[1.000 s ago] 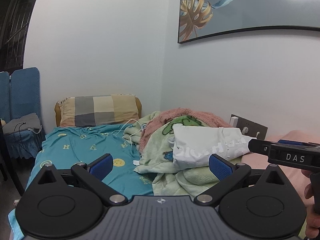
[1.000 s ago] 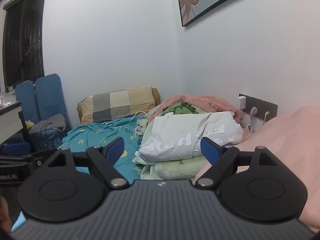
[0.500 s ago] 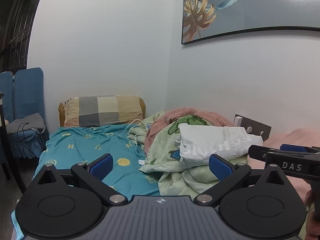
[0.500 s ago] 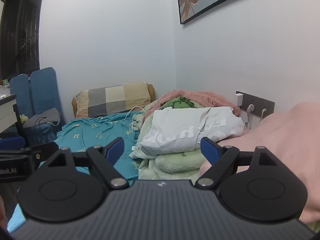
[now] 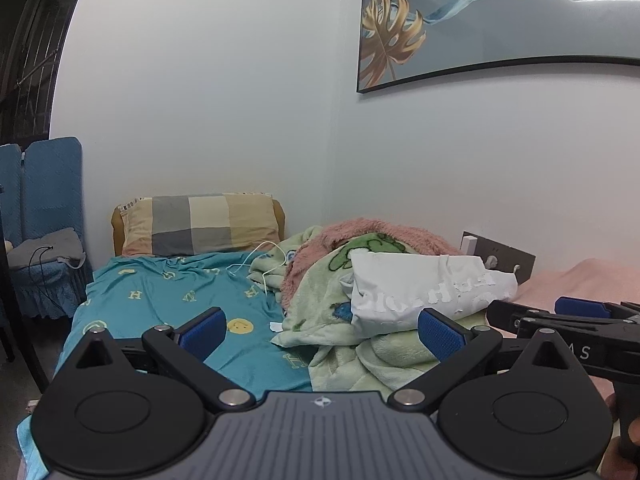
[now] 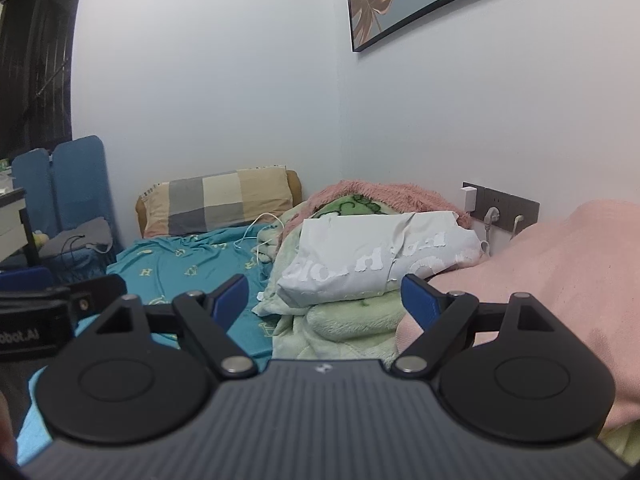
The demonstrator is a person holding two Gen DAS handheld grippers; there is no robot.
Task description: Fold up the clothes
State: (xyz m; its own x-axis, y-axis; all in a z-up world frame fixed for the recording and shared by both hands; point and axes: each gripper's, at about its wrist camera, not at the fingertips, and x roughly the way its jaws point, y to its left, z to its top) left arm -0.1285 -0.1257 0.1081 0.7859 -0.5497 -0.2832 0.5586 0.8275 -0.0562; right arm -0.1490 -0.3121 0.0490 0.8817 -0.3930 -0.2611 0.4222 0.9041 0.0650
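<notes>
Both views have drifted slightly; left tongs and right tongs stay apart, empty, white garment untouched on bed: folding unstarted.

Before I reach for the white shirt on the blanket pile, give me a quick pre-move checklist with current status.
1. Left gripper jaws open, holding nothing: ok.
2. Right gripper jaws open, holding nothing: ok.
3. White shirt in view, lying on the green blanket: ok.
4. Shirt laid flat for folding: not ok, it is bunched.
5. White cable apart from the shirt: ok.
6. Pink cloth crowds the right gripper's right side: not ok.
</notes>
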